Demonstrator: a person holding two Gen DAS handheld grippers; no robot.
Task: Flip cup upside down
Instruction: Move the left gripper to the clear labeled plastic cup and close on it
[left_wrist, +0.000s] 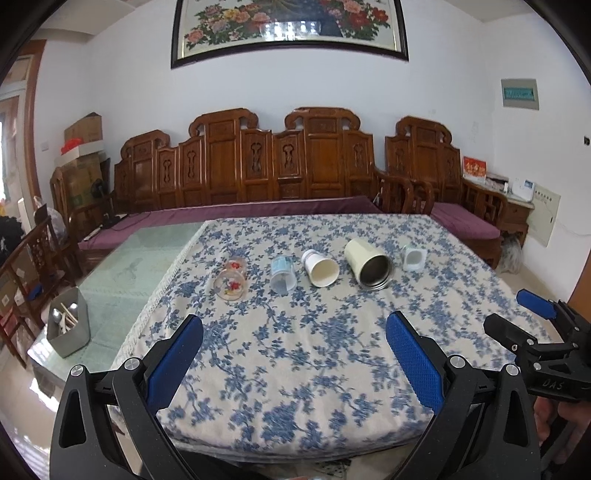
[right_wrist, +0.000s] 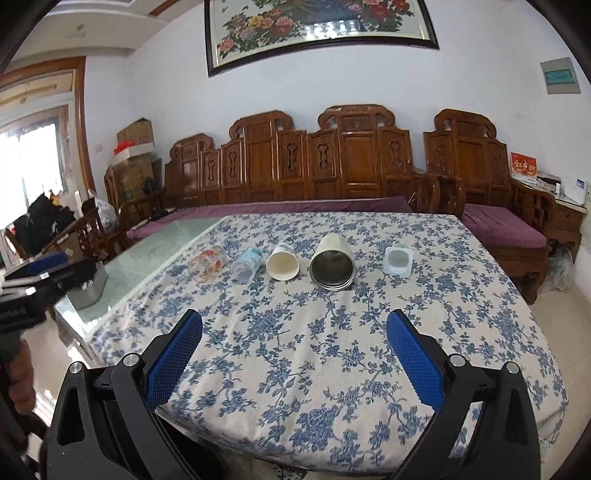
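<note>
Several cups lie on their sides in a row across the blue-flowered tablecloth (left_wrist: 295, 350): a clear glass with red flowers (left_wrist: 231, 282) (right_wrist: 205, 265), a clear plastic cup (left_wrist: 282, 277) (right_wrist: 246, 265), a white paper cup (left_wrist: 320, 268) (right_wrist: 282, 263) and a cream metal-lined tumbler (left_wrist: 369, 266) (right_wrist: 332, 264). A small white cup (left_wrist: 414, 258) (right_wrist: 398, 260) stands at the right end. My left gripper (left_wrist: 295, 354) and right gripper (right_wrist: 295, 350) are both open and empty, well short of the row, near the front edge. The right gripper also shows at the right of the left wrist view (left_wrist: 535, 314).
A grey holder with utensils (left_wrist: 68, 325) stands on the bare green tabletop, left of the cloth. A carved wooden sofa with purple cushions (left_wrist: 258, 177) runs behind the table. Boxes are stacked in the left corner.
</note>
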